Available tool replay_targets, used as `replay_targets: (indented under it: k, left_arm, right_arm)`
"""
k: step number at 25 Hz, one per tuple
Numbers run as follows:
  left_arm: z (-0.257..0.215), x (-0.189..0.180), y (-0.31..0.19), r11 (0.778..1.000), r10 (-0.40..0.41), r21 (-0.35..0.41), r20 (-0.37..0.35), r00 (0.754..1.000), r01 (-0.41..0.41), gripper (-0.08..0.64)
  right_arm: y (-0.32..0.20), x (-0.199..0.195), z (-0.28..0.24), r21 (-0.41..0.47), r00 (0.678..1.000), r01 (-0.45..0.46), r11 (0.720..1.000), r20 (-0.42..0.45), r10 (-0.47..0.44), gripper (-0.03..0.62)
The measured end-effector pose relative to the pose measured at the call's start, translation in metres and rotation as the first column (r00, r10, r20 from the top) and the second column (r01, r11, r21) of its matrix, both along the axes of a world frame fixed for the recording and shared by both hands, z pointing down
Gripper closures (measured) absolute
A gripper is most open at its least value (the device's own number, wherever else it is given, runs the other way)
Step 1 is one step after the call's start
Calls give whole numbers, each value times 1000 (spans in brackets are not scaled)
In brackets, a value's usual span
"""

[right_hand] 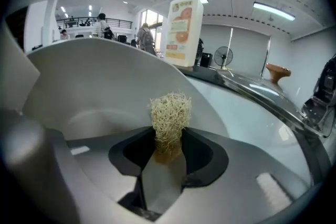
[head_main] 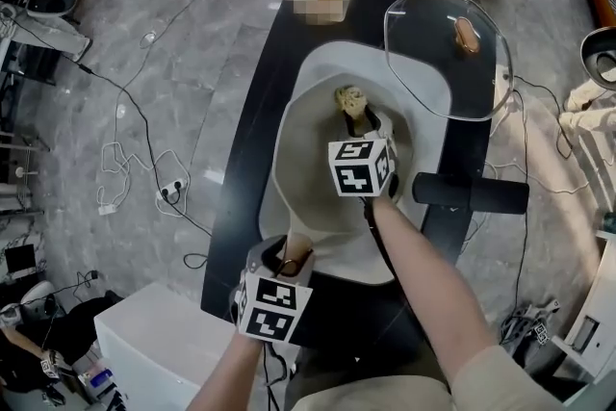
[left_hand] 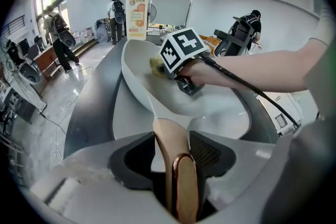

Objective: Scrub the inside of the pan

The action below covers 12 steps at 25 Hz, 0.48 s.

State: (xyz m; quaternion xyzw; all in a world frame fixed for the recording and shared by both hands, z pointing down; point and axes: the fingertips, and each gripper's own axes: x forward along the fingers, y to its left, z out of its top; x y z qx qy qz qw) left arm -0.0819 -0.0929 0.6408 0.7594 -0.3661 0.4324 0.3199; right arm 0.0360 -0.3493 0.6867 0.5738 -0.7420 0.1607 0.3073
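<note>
Left gripper (head_main: 286,257) jaws clamp the pan handle (left_hand: 173,152); pan (head_main: 308,173) sits on the surface (head_main: 241,159). Right gripper (head_main: 361,122) jaws pinch the scrubber (right_hand: 169,110) inside the pan. Press flat, small circles, brace the handle.

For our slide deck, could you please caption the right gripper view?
Right hand-held gripper pinching a loofah scrubber inside the cream pan, dish-soap bottle behind.

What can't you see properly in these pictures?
- Head view: the floor of the pan under the right gripper is hidden by its marker cube.
- Right gripper view: whether the scrubber touches the pan; no contact point shows.
- The bottle label: too small to read; patched over in the head view.
</note>
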Motion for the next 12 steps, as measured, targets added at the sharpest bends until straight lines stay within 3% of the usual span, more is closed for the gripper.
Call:
replay_targets:
  k: [5, 12]
  left_arm:
    - [1, 0, 2, 1000, -4, -6, -1, 1000, 4, 344]
    - [0, 0, 1, 1000, -6, 1, -11, 1000, 6, 344]
  right_arm:
    - [25, 33, 27, -108, 990, -85, 991, -124, 72, 439]
    - [84, 40, 48, -331, 987, -106, 938, -148, 60, 442]
